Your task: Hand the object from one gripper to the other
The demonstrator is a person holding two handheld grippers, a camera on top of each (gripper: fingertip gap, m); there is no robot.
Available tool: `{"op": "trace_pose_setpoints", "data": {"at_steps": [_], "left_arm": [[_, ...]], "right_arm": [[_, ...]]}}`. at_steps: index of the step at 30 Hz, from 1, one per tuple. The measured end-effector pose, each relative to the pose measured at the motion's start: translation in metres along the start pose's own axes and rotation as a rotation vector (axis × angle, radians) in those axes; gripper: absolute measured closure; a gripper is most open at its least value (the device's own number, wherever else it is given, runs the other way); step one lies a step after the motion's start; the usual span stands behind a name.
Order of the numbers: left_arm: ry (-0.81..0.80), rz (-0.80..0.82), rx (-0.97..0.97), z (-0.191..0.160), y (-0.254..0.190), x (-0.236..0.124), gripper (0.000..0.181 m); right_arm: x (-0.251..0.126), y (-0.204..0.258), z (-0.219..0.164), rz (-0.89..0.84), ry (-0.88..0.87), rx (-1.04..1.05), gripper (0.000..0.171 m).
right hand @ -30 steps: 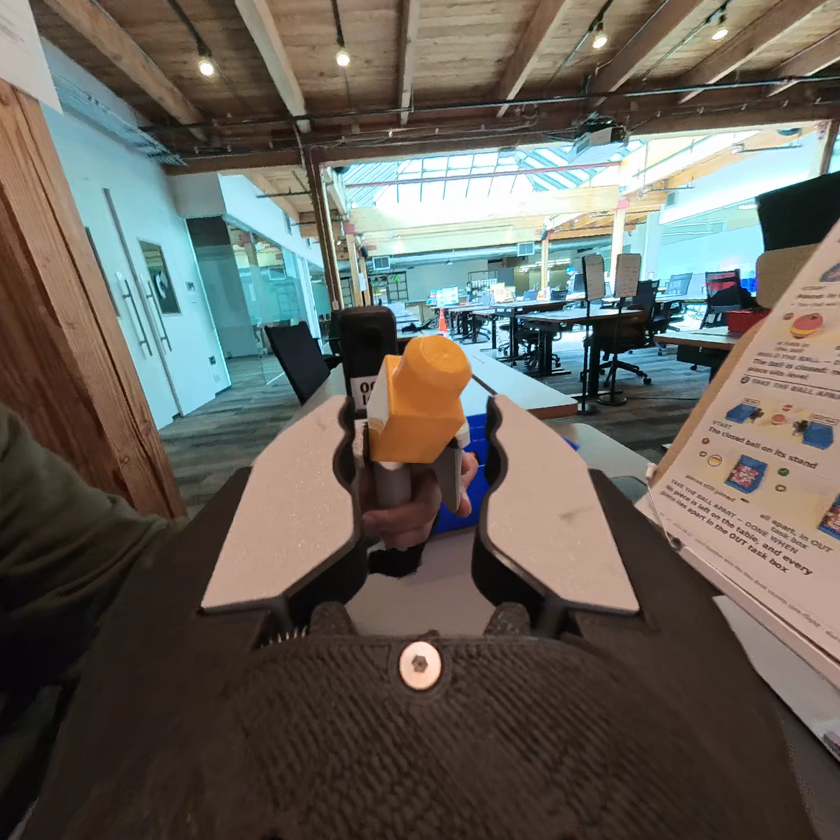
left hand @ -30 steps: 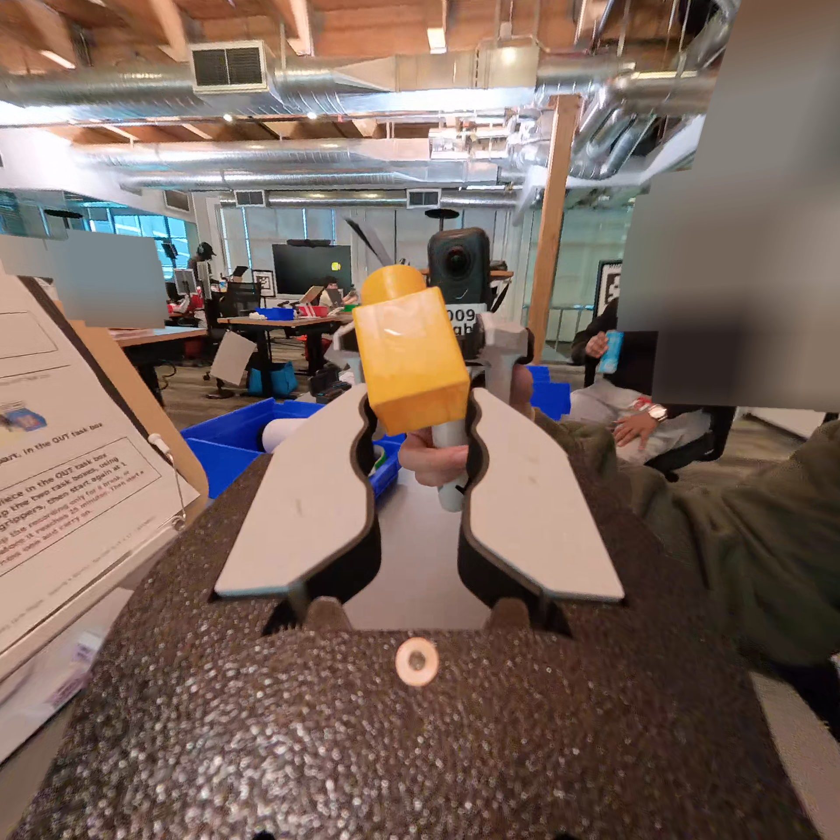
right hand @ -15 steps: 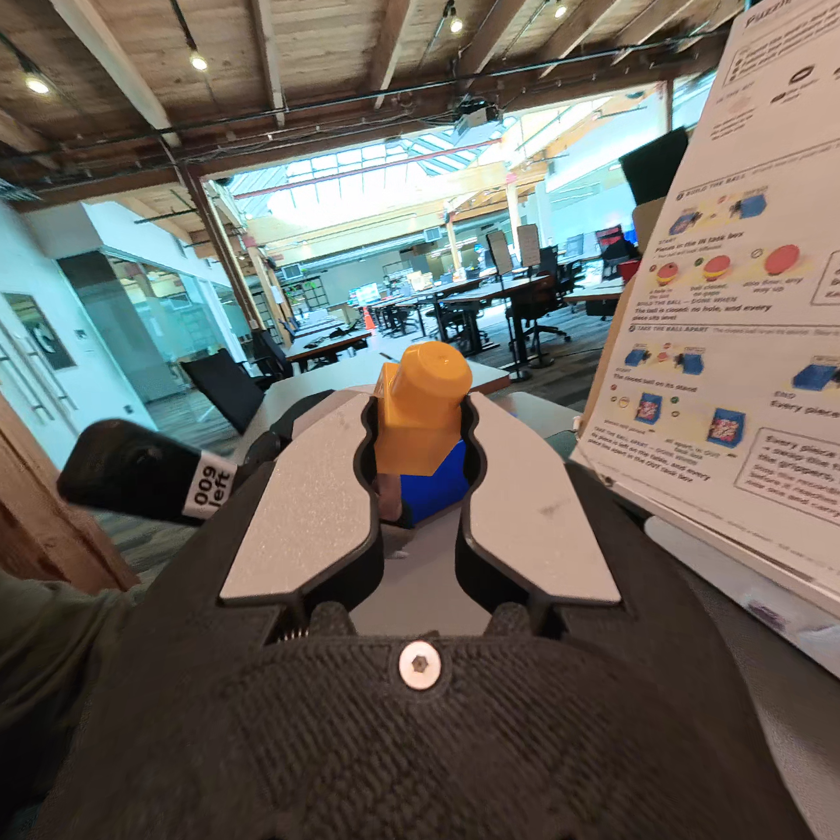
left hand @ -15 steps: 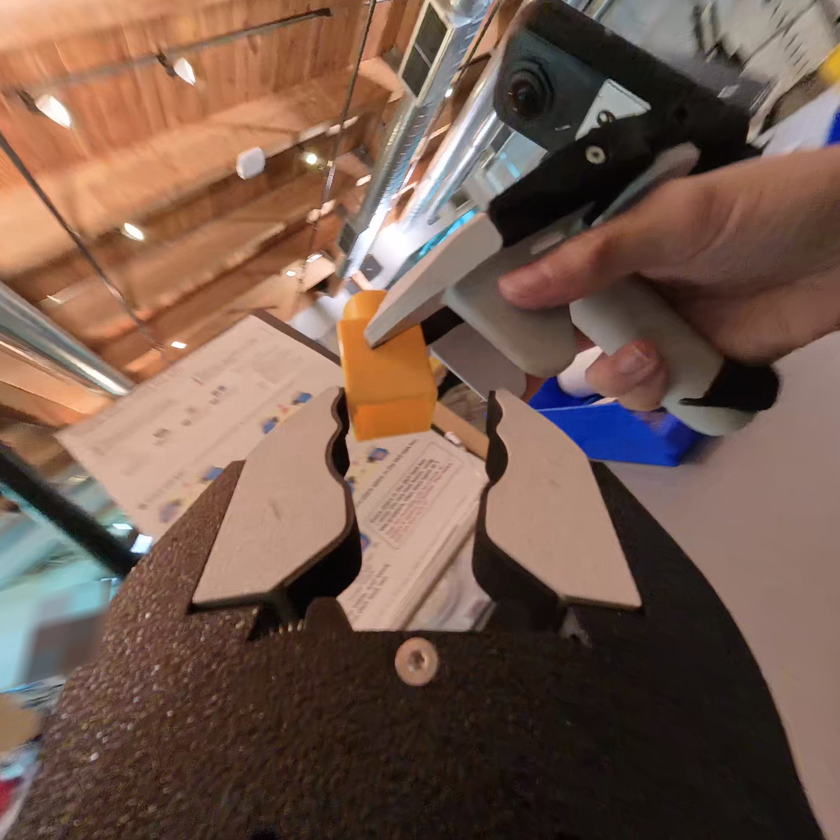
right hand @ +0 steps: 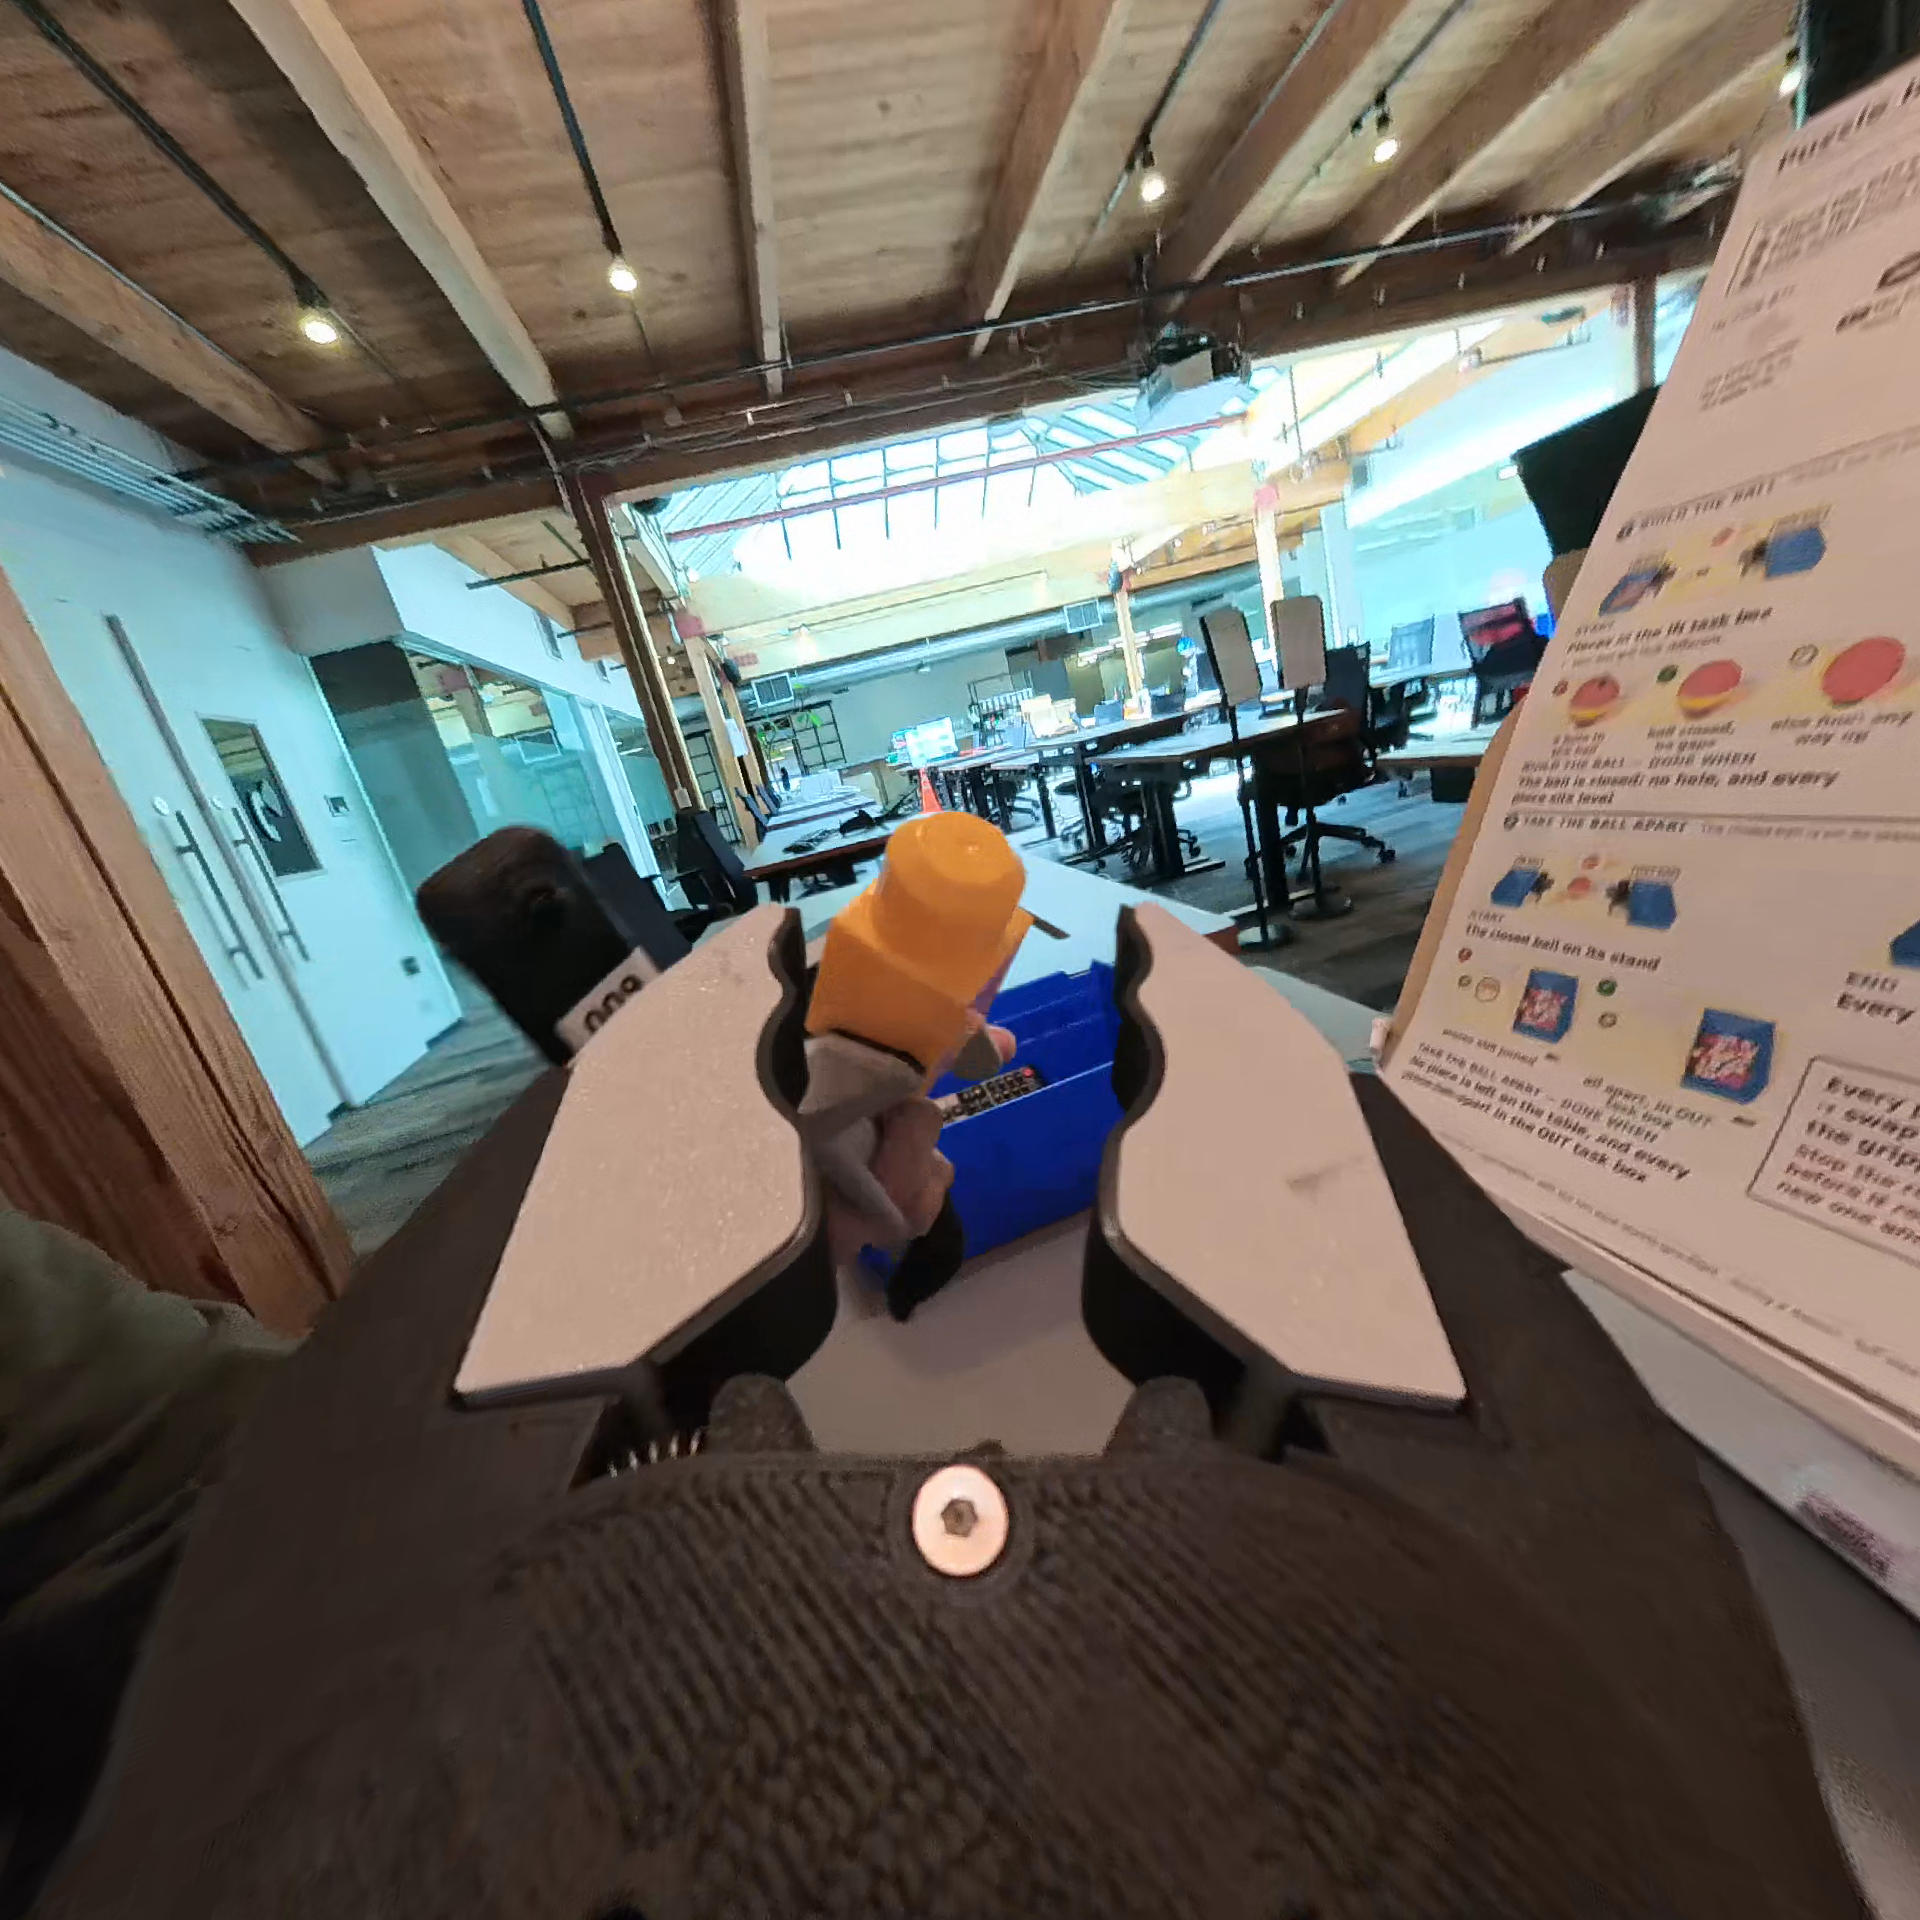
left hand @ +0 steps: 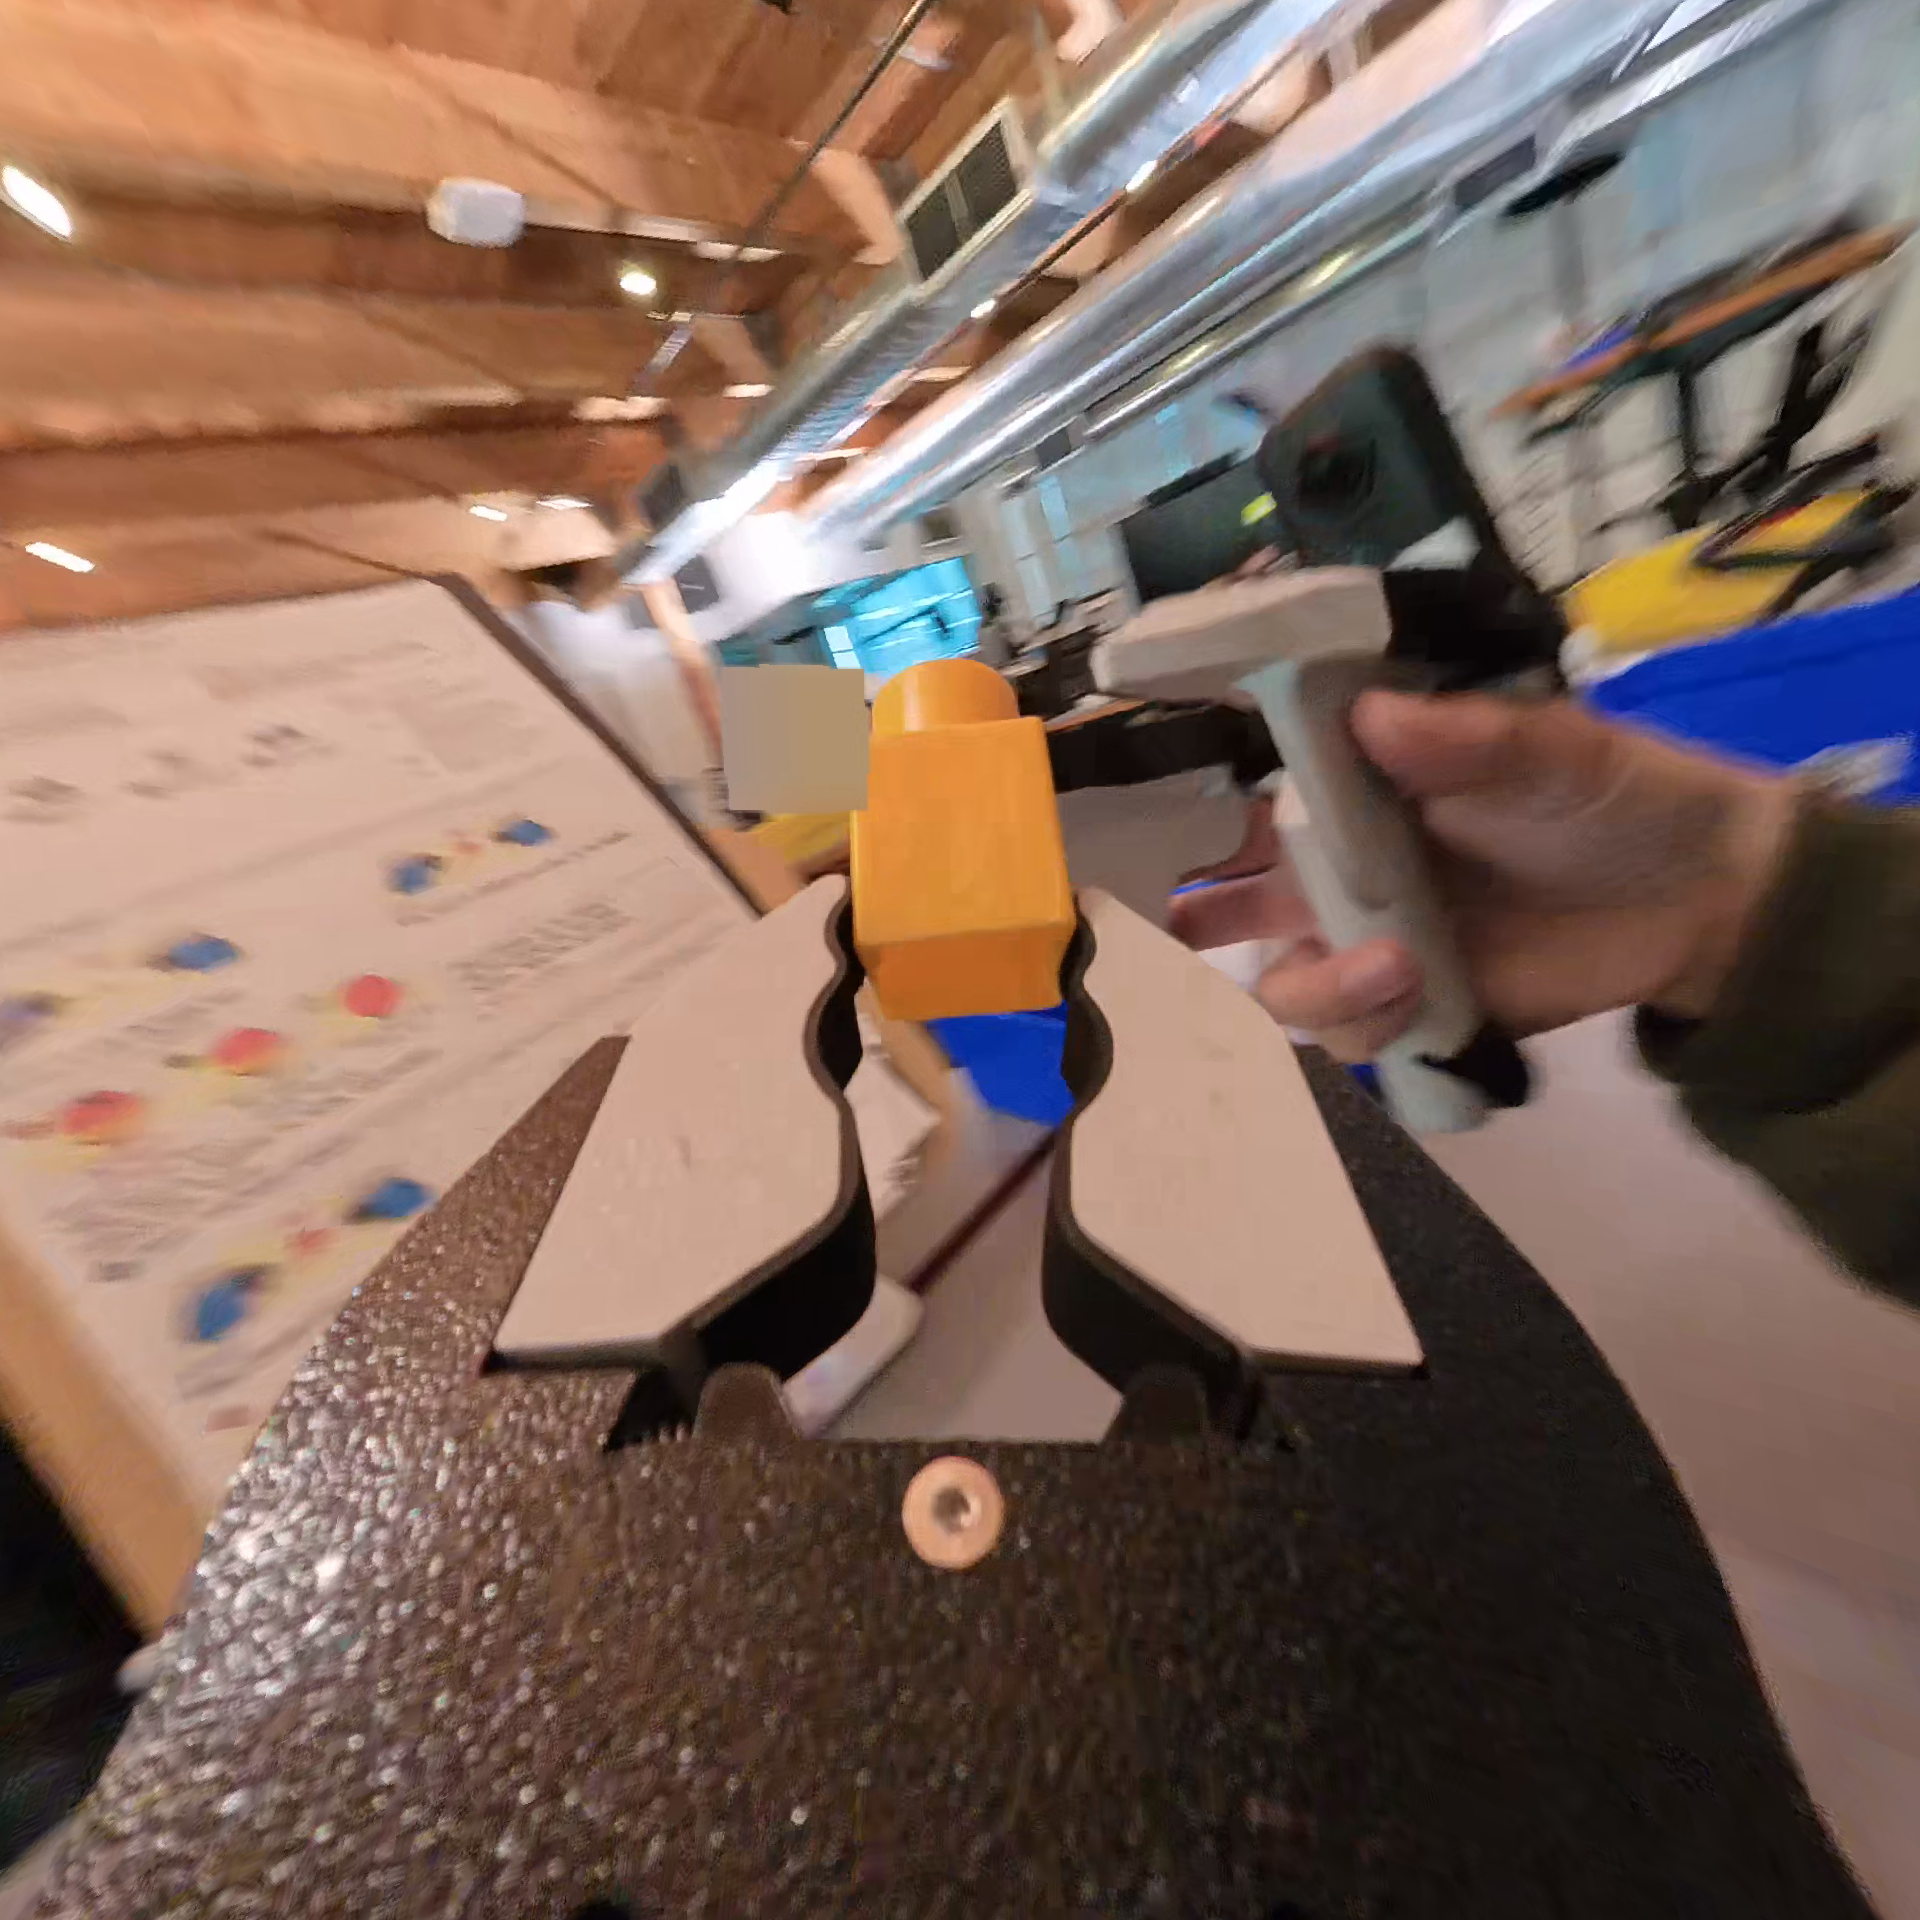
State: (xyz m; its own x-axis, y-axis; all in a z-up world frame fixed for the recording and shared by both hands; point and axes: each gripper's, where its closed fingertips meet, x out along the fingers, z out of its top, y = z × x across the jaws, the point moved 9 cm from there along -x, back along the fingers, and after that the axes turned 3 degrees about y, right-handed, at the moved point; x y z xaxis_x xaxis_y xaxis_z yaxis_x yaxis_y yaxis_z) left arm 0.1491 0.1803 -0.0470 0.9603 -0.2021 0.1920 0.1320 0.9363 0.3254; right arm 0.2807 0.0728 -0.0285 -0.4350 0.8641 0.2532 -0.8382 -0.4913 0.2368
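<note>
An orange block [left hand: 961, 862] with a round stud on top sits between the fingertips of my left gripper [left hand: 961, 920], which is shut on its lower sides and holds it in the air. My right gripper [right hand: 956, 920] is open and empty. In the right wrist view the block [right hand: 914, 935] stands just beyond the right fingertips, gripped from below by the left gripper's grey fingers [right hand: 862, 1081]. In the left wrist view the right gripper's fingers [left hand: 1236, 644] show off to the right, apart from the block, with a hand [left hand: 1558, 883] on the handle.
A printed instruction board stands close by, on the left in the left wrist view [left hand: 312, 935] and on the right in the right wrist view [right hand: 1662, 831]. A blue bin [right hand: 1029, 1122] sits on the grey table [right hand: 935, 1371] behind the block. A wooden post [right hand: 104, 1039] is at the left. My two grippers' fingertips are within a few centimetres of each other.
Half a second ago my right gripper was shut on the block and the left was open. Now the left is shut on it, and the right has opened and drawn back.
</note>
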Motion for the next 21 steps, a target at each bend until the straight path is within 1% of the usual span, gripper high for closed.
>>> {"op": "trace_pose_setpoints", "data": {"at_steps": [2,5,6,8,9,12,13,14,15,17,19,21], "left_arm": [[-0.025,-0.154,-0.196,-0.001,0.006,-0.002,0.146],[-0.053,-0.345,-0.42,-0.007,0.011,-0.004,0.145],[-0.042,-0.397,-0.453,-0.01,0.011,-0.003,0.145],[-0.039,-0.46,-0.428,-0.012,0.007,-0.004,0.145],[-0.042,-0.469,-0.407,-0.013,0.005,-0.004,0.145],[-0.051,-0.457,-0.409,-0.013,0.006,-0.004,0.144],[-0.041,-0.431,-0.391,-0.014,0.006,-0.004,0.144],[-0.034,-0.373,-0.362,-0.014,0.007,-0.003,0.142],[-0.043,-0.291,-0.307,-0.014,0.008,-0.004,0.137],[-0.05,-0.125,-0.118,-0.011,0.007,-0.005,0.125],[0.014,-0.016,0.11,-0.009,0.001,-0.004,0.114],[0.06,0.096,0.323,-0.01,-0.005,-0.001,0.113]], "right_arm": [[-0.005,-0.001,0.0,0.002,0.018,-0.048,0.107],[-0.003,0.004,-0.006,0.075,0.077,-0.128,0.105],[-0.001,0.007,-0.008,0.091,0.089,-0.156,0.105],[0.006,0.013,-0.01,0.109,0.104,-0.204,0.109],[0.009,0.015,-0.011,0.112,0.112,-0.225,0.121],[0.013,0.016,-0.01,0.126,0.135,-0.215,0.13],[0.014,0.015,-0.008,0.116,0.156,-0.202,0.132],[0.014,0.013,-0.007,0.085,0.162,-0.204,0.135],[0.013,0.012,-0.006,0.035,0.151,-0.21,0.135],[0.009,0.007,-0.001,-0.076,0.122,-0.163,0.136],[0.007,0.001,0.0,-0.156,0.12,-0.091,0.136],[0.007,-0.003,-0.002,-0.199,0.123,-0.046,0.136]]}}
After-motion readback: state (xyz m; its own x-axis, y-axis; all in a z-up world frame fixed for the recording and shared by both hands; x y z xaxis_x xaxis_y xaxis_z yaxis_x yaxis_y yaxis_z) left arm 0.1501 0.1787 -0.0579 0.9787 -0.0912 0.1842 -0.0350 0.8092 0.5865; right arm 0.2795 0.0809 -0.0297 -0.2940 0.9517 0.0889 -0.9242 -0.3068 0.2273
